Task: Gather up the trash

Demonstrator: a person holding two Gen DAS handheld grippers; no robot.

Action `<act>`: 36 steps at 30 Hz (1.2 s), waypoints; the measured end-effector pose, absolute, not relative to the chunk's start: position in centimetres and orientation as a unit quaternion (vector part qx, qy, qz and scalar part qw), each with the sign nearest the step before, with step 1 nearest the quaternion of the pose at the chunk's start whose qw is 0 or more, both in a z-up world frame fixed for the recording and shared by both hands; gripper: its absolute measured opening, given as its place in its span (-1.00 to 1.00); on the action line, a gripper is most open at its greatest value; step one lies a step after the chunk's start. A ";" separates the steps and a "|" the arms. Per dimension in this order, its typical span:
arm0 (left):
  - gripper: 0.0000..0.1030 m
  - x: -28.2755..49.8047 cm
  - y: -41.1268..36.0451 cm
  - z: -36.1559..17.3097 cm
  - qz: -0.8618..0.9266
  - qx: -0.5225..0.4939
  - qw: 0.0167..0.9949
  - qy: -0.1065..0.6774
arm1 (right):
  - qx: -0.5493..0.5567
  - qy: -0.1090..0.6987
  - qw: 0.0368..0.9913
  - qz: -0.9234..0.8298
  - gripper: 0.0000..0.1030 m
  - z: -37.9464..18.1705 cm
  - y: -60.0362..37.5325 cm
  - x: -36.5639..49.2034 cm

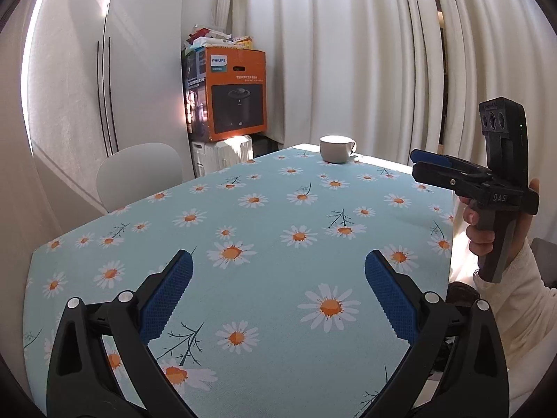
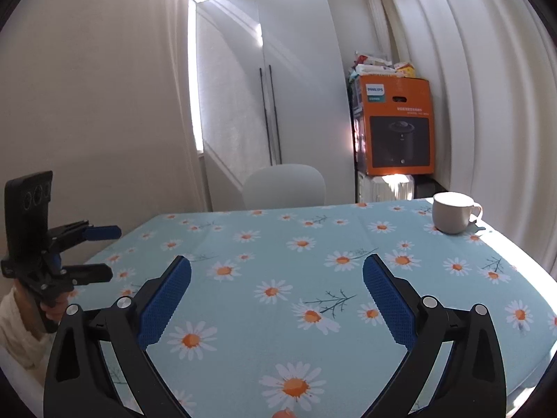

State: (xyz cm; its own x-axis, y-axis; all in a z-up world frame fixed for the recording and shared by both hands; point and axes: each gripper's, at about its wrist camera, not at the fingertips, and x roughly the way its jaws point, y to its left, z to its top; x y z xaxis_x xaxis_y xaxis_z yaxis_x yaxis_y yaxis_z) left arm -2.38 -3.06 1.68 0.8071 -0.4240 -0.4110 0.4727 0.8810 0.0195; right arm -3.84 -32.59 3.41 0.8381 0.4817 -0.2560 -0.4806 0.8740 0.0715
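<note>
Blue-padded left tongs [image 1: 278,278] and right tongs [image 2: 276,278] hover spread wide and empty over the daisy-print desk [image 1: 264,216]; a white cup [image 1: 336,148] stands at its far edge; no trash visible.

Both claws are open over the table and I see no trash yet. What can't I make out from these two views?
- Cup contents: both views, seen side-on, its wall hides the inside.
- Dark object beyond the table edge: left wrist view, cut off by the table.
- Packets atop the orange box: too small to identify.
- Table's near strip: covered by left claw and right claw.
</note>
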 end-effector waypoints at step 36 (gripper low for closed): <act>0.88 -2.2 4.0 0.0 -0.135 0.025 0.972 0.189 | -0.069 0.135 0.929 0.336 0.85 1.0 -19.5 1.6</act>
